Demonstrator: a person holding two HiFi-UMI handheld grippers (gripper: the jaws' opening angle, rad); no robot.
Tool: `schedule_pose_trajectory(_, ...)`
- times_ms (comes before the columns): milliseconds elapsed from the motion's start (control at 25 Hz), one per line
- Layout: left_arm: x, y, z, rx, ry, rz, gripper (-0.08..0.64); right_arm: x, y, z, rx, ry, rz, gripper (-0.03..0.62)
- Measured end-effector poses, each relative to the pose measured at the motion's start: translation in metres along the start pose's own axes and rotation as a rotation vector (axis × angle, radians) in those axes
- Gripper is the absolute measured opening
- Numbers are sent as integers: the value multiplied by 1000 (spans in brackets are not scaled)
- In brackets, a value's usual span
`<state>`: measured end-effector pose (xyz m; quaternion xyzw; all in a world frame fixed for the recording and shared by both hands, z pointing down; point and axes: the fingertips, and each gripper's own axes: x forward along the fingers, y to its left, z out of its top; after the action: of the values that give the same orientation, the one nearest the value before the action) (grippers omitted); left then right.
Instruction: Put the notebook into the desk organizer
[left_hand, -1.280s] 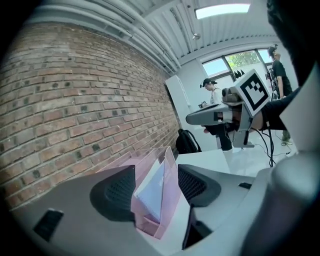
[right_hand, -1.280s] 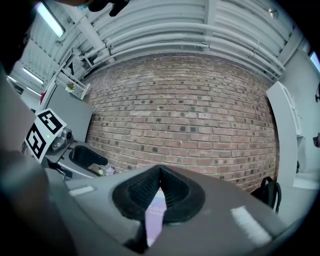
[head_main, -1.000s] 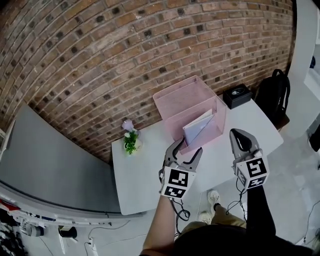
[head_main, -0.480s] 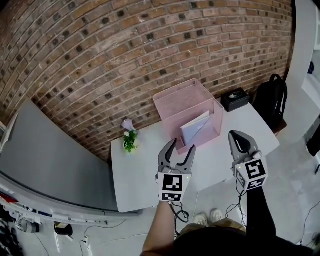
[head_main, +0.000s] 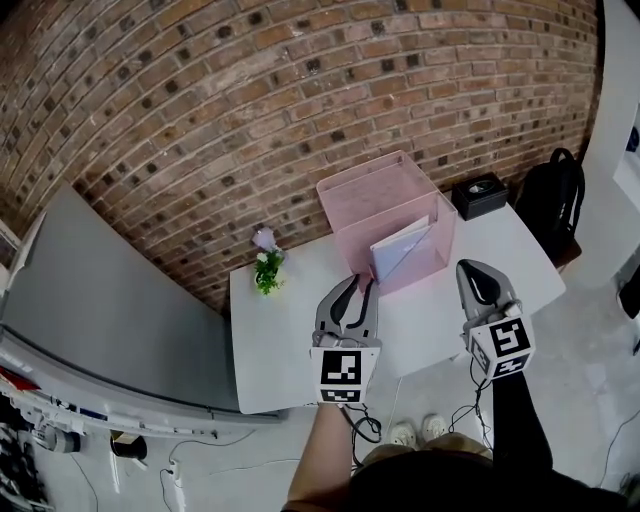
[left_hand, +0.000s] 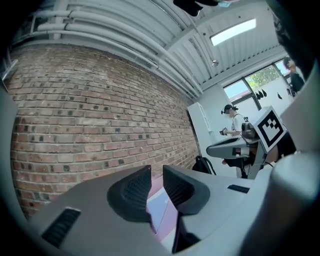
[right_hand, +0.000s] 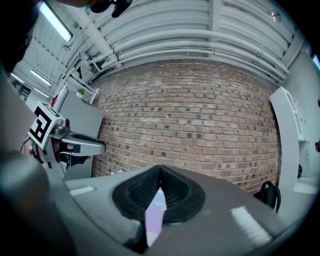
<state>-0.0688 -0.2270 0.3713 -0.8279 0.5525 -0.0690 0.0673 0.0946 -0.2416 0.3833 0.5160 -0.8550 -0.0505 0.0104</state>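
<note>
Notebook (head_main: 398, 250): stands tilted inside the pink desk organizer (head_main: 352, 205), near the desk (head_main: 285, 335) back edge.
Left gripper (head_main: 357, 284): jaws have just been closing; a narrow gap is left, nothing between them.
Right gripper (head_main: 478, 268): jaws together, empty.

Pale blue-white notebook (head_main: 398, 250) stands on edge, tilted, in the 5 o'clock corner of the upright pink mesh desk organizer (head_main: 370, 195), at the table (head_main: 290, 340)'s 12 o'clock edge.
</note>
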Motion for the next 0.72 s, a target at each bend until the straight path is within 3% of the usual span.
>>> schedule_pose_trajectory(120,-4,10,-3,-9,18,47,9,1,3,2,0,-3,6,0)
schedule_pose_trajectory(720,-21,25,6,-3,-31,67,8,3,22,10,-4,-25,16,0)
